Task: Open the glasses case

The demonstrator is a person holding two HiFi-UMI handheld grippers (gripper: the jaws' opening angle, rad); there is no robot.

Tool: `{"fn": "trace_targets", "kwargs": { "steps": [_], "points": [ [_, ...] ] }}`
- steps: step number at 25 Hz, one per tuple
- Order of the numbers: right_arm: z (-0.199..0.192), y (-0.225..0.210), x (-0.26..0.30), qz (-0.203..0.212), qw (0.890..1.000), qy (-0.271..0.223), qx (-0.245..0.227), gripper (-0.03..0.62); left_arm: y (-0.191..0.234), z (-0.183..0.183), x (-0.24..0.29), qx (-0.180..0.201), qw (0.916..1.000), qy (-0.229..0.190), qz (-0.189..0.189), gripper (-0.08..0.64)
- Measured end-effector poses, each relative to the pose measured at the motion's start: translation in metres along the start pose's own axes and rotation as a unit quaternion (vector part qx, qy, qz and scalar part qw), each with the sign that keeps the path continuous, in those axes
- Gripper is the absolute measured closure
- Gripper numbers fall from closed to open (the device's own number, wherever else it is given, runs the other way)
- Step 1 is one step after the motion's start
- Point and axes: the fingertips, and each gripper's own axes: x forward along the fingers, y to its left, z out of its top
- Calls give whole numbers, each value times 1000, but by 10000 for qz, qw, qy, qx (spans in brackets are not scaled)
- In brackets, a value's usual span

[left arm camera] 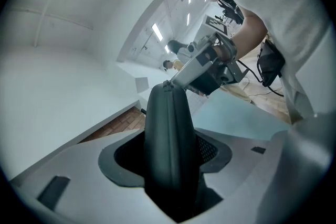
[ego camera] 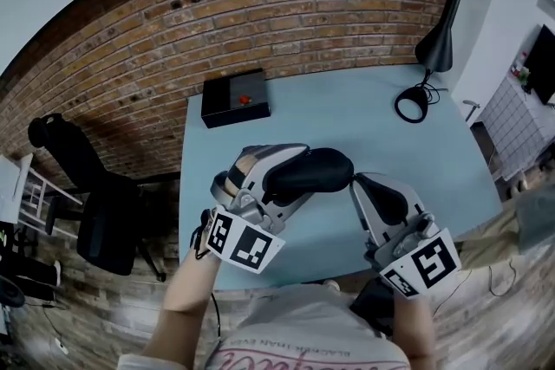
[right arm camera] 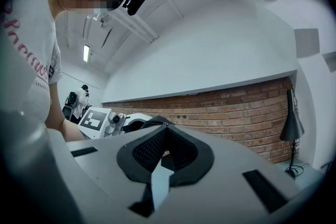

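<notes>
The black zip-up glasses case (ego camera: 308, 173) is held up over the light blue table (ego camera: 347, 121). My left gripper (ego camera: 290, 176) is clamped across its left half; in the left gripper view the case (left arm camera: 168, 139) stands on edge between the dark pads. My right gripper (ego camera: 355, 180) is shut, its tips pinched at the small zipper pull on the case's right end (left arm camera: 167, 83). In the right gripper view the jaws (right arm camera: 164, 147) meet, and the case's dark edge (right arm camera: 152, 122) shows just beyond them. The pull itself is mostly hidden.
A black box with a red button (ego camera: 235, 97) sits at the table's far left. A black desk lamp (ego camera: 438, 39) and its coiled cable (ego camera: 411, 106) stand at the far right. A black office chair (ego camera: 95, 212) is left of the table, below a brick wall (ego camera: 260, 4).
</notes>
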Motion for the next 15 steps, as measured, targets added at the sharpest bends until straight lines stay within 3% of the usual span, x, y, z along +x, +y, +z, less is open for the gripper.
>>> {"fn": "trace_targets", "kwargs": {
  "steps": [7, 15],
  "points": [
    [-11, -11, 2, 17, 9989, 151, 436, 574, -7, 16, -6, -595, 9958, -599, -342, 302],
    [-16, -13, 5, 253, 9953, 163, 925, 574, -9, 17, -6, -1216, 9876, -863, -495, 302]
  ]
}}
